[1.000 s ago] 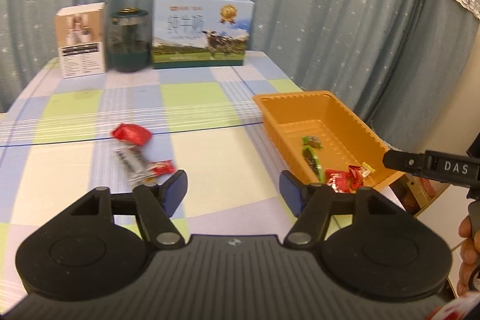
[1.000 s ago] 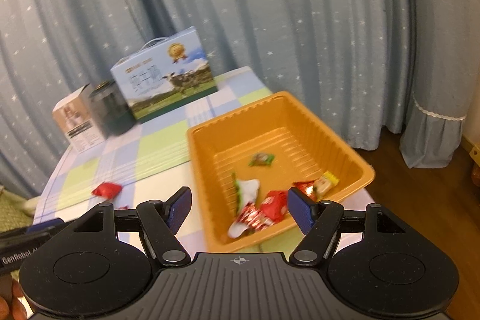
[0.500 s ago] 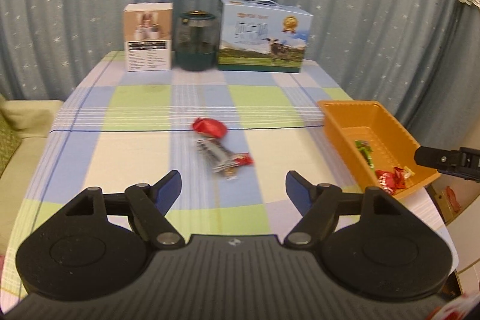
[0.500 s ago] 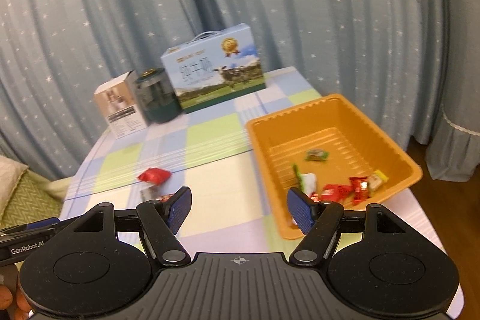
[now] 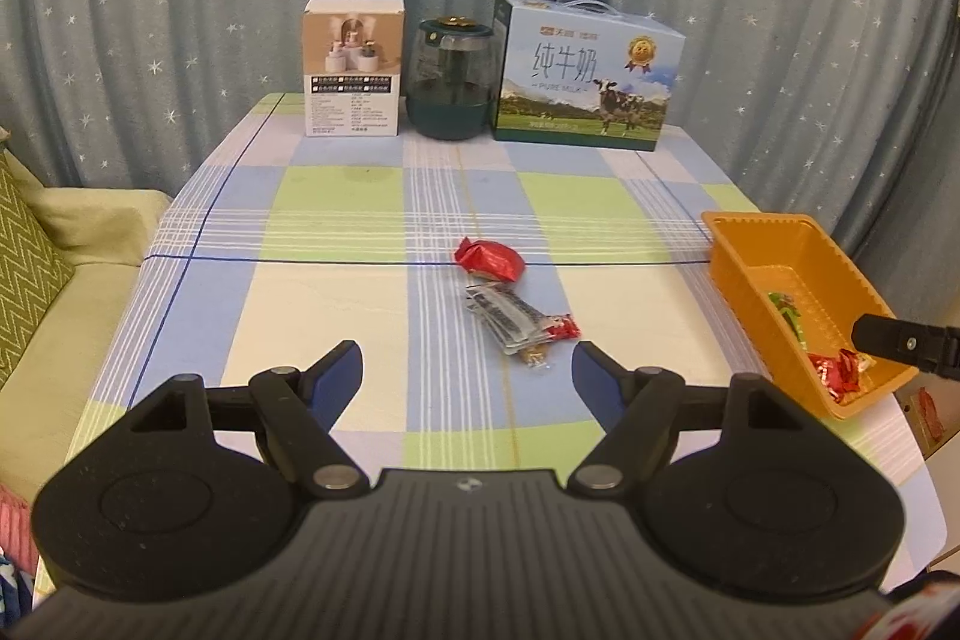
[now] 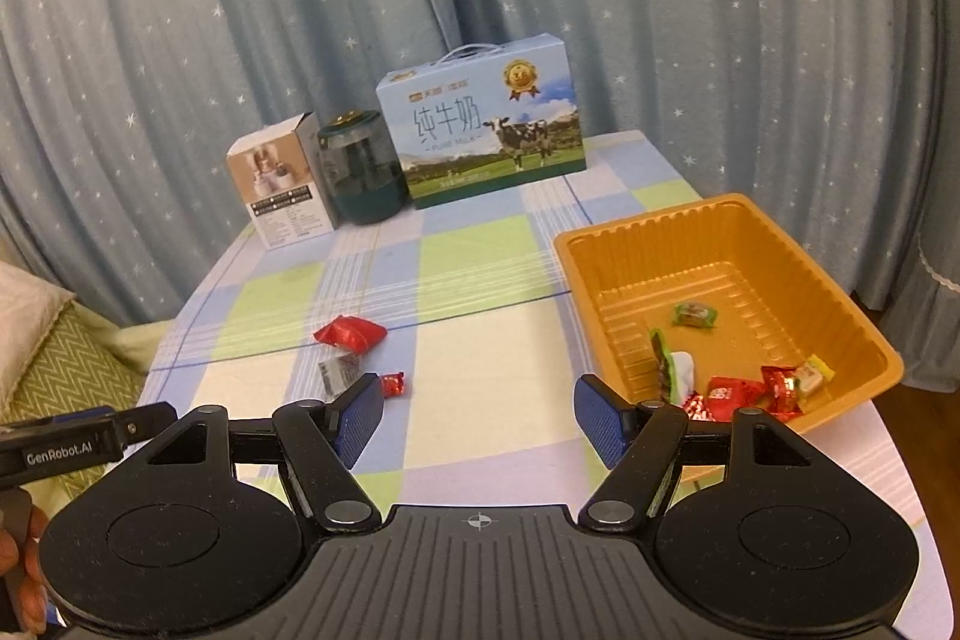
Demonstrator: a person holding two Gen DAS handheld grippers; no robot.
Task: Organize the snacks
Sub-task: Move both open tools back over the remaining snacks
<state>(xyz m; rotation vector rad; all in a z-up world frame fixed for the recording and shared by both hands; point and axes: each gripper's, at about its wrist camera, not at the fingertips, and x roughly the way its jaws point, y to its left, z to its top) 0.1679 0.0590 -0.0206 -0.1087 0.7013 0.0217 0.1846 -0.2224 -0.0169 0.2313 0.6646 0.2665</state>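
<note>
Your left gripper [image 5: 467, 370] is swinging off the orange tray [image 5: 744, 250] and squaring up on the loose snacks [image 5: 510, 304], lying on the surface well left of that tray. Both jaws are spread, empty; right gripper [image 6: 478, 418] is backing away. Next pick is being set up.

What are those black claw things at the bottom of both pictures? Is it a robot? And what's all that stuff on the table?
Not a robot: a person holds two grabber tools, each with a camera looking out along its fingers. One picture comes from the left gripper, the other from the right gripper. Both are open and hold nothing. On the checked table lie a red snack packet and a clear wrapped snack, not yet put away. The orange tray on the right already has several sweets in it. At the back stand a small box, a dark green jar and a milk carton box.
</note>
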